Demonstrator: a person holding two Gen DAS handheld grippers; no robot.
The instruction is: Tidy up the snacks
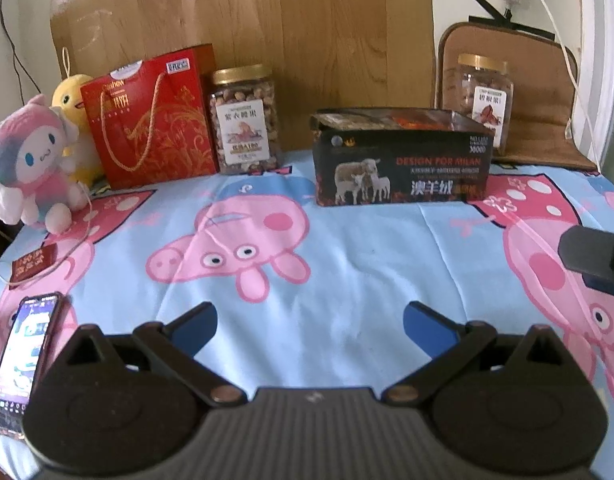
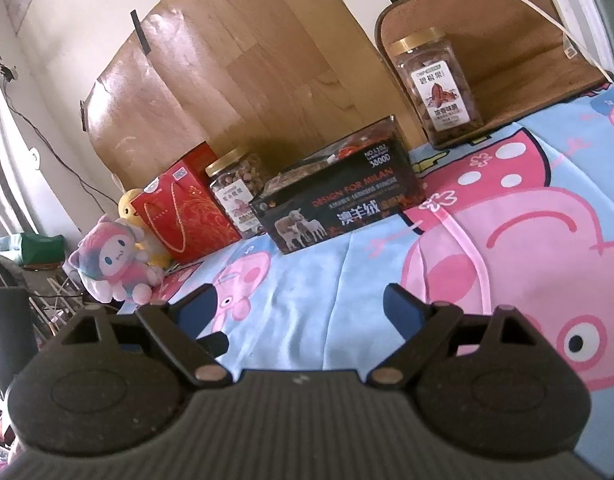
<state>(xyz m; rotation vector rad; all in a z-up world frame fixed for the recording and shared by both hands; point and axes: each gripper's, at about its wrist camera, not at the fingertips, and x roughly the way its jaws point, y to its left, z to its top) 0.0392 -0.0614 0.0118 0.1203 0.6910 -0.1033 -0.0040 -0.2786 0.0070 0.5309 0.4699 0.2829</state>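
At twelve o'clock beyond both wide-open, empty tongs, left gripper (image 1: pixel 310 322) and right gripper (image 2: pixel 301 306), stood the black snack box (image 1: pixel 399 160).

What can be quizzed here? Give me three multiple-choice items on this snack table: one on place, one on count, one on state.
1. The jar of nuts beside the red gift bag stands on the bag's: A) left B) right C) top.
2. Gold-lidded jars in view: A) one B) two C) four.
3. The black box is: A) open-topped B) taped shut C) upside down.

Answers: 1 B, the jar stands between the bag and the box. 2 B, a second jar stands on the brown mat. 3 A, its flap is raised and the contents show.
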